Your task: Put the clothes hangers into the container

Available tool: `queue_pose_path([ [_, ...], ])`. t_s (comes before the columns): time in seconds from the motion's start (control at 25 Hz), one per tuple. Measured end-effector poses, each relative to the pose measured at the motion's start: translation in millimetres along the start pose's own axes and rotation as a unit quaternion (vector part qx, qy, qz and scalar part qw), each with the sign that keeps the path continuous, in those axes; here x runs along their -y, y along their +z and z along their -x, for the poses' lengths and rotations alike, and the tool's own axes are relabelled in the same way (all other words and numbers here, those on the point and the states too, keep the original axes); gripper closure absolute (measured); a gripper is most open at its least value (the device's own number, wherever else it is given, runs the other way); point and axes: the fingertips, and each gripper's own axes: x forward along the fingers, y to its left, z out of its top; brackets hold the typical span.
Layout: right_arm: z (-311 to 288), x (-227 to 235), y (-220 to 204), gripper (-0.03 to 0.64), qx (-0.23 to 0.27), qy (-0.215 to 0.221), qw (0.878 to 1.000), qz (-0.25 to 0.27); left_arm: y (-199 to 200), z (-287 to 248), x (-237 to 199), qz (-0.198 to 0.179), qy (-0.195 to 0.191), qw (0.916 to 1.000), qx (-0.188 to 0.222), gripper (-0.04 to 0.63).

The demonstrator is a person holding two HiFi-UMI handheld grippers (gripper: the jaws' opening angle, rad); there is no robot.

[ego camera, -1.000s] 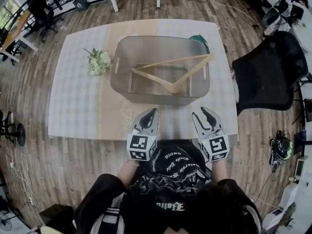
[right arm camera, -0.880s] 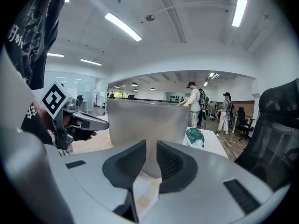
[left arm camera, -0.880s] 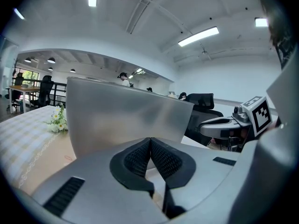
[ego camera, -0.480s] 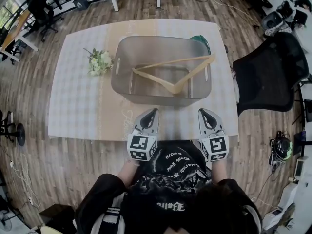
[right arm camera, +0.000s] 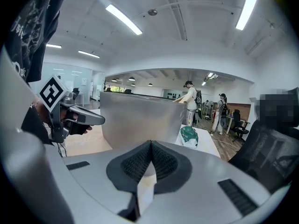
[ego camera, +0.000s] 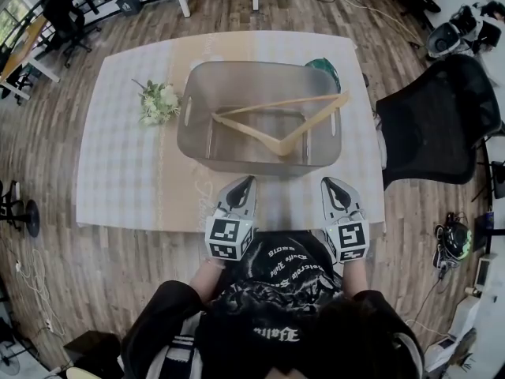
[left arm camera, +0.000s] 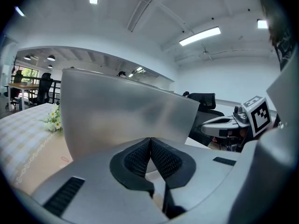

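A translucent grey container (ego camera: 193,129) stands on the table, and a wooden clothes hanger (ego camera: 276,125) lies slanted inside it, one end leaning on the right rim. My left gripper (ego camera: 246,181) and right gripper (ego camera: 330,183) hover side by side at the table's near edge, just in front of the container. Both are shut with nothing between the pads. In the left gripper view the container's wall (left arm camera: 121,111) fills the middle behind the shut left gripper (left arm camera: 150,140). In the right gripper view the wall (right arm camera: 140,118) stands behind the shut right gripper (right arm camera: 150,143).
A small bunch of white flowers (ego camera: 158,101) lies left of the container. A green object (ego camera: 325,65) sits at its far right corner. A black office chair (ego camera: 434,117) stands right of the table (ego camera: 118,172). People stand in the room's background in the right gripper view.
My right gripper's jaws have closed from open to shut. Both grippers have stayed near the table's front edge.
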Motion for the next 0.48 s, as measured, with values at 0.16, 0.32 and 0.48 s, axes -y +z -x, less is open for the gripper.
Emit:
queue_pose_path([
  [0.16,-3,2,1,0.609,-0.005,0.003,1.000,0.004,3,-4,-2,-0.001,-0.001,1.0000,-0.001,0.575],
  [0.32,-4,2,-5,0.609,-0.016,0.008,1.000,0.007,1,-4,-7,-0.001,0.006,1.0000,-0.004,0.575],
  [0.48,-7,5,-4,0.610,-0.021,0.011,1.000,0.011,4,-7,-11,0.003,0.010,0.9999,-0.003,0.574],
])
